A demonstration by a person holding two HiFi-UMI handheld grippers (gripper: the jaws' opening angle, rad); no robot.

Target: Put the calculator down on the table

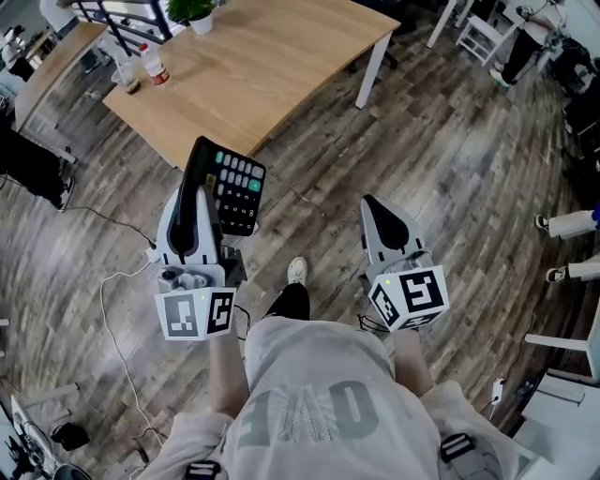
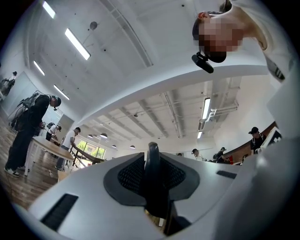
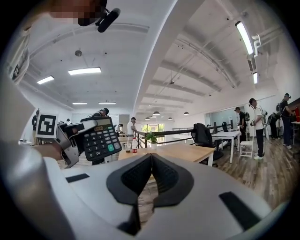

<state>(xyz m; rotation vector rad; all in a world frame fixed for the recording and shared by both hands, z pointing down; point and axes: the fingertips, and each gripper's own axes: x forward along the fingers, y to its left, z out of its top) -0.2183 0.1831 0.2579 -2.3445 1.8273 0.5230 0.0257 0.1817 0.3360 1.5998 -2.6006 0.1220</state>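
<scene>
A black calculator (image 1: 239,192) with one green key stands on edge in the air, keys facing right, and my left gripper (image 1: 201,155) is shut on its left side. In the left gripper view only its thin dark edge (image 2: 152,161) shows, upright between the pads. The right gripper view shows the calculator (image 3: 96,138) at left, carried by the left gripper (image 3: 63,143). My right gripper (image 1: 371,204) is shut with nothing in it, its pads (image 3: 140,176) pressed together. Both grippers hang over the wooden floor, short of the light wooden table (image 1: 262,66) ahead.
On the table's far left stand a bottle (image 1: 155,66), a cup (image 1: 128,78) and a potted plant (image 1: 195,14). The person's shoe (image 1: 296,270) is on the floor between the grippers. A white cable (image 1: 112,319) runs at left. Another person's feet (image 1: 562,225) show at right.
</scene>
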